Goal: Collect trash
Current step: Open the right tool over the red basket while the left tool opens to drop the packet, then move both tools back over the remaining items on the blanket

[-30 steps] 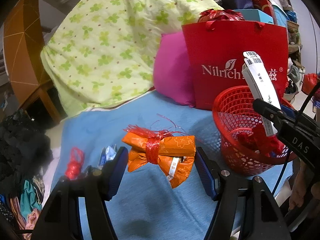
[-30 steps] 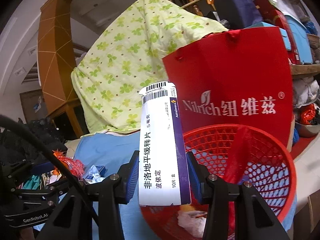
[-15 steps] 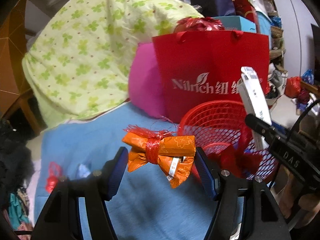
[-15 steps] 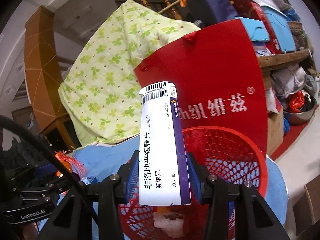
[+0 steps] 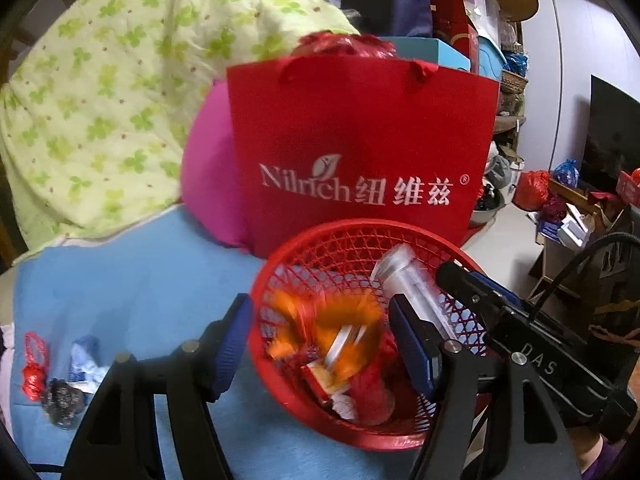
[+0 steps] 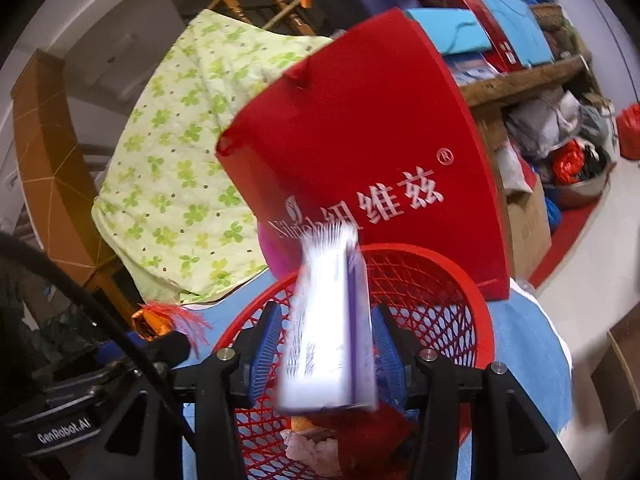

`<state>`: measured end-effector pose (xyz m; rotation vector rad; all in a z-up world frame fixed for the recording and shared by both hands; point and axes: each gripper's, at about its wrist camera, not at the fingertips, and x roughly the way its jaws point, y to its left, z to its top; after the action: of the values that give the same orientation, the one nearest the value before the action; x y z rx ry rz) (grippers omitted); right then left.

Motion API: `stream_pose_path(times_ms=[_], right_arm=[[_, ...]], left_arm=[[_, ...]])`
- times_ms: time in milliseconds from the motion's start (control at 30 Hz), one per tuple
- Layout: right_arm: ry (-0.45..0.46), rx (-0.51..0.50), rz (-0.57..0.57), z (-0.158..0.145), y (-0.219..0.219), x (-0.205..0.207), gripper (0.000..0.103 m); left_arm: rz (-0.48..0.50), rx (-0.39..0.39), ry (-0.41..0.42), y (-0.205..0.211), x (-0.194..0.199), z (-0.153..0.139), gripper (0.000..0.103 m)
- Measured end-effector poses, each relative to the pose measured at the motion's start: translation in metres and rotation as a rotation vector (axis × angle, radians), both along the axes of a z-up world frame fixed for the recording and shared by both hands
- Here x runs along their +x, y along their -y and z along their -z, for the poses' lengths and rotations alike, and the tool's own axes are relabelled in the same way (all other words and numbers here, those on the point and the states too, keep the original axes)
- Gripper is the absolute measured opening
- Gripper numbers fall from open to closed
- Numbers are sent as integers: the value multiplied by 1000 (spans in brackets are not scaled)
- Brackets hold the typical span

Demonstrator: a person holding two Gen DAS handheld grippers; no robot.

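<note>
a: blue cloth (image 5: 132, 280) covers the surface; green clover quilt (image 5: 100, 92) and red paper bag (image 5: 360, 152) stand behind, cluttered shelves beyond.
b: red basket (image 5: 276, 264) sits on the cloth, just before the bag.
a: orange wrapper (image 5: 332, 332), blurred, inside the basket, free of the left gripper (image 5: 320, 344), jaws apart.
b: right gripper (image 6: 324, 354) opening; white medicine box (image 6: 328, 320) between its jaws over the basket, long axis near upright, top tilted right. contact with pads: cannot tell.
</note>
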<state>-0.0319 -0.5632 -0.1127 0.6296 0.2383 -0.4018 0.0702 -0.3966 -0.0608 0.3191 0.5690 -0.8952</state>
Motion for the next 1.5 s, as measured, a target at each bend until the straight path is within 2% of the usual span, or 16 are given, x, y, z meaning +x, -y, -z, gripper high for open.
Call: stream_pose_path(times_ms=[33,67,167,300,500,633,867,1000,1167,1500], right_arm=[[0,7,6,1,1,0,60],[5,16,9,2,3,-1,62],[1,8,17,1,3,-1,63],[-7,-29,5,-2,-7,5,63],[-7,-161,-30,-14,-42,20,63],[30,-270,-79,-25,-78,31,63],[58,-437,-235,-31,-153,61,63],[9,-481,-342,-24,-192,88,63],[-79,-490,-436,-9,-227,115,63],[-243,-434,-521,20,-258,159,63]], left_arm=[[2,-3,-8,1,2,1,71],[3,-8,-14,1,4,2,72],[-5,-24,-15,-10,5,4,76],[-51,-12,5,-36,11,10,77],[-165,34,11,-93,33,28,77],[-269,69,7,-141,53,41,77],[-437,86,7,-218,77,60,77],[-512,84,2,-255,89,69,77],[-578,65,-29,-291,99,82,77],[-652,24,-84,-335,120,106,77]])
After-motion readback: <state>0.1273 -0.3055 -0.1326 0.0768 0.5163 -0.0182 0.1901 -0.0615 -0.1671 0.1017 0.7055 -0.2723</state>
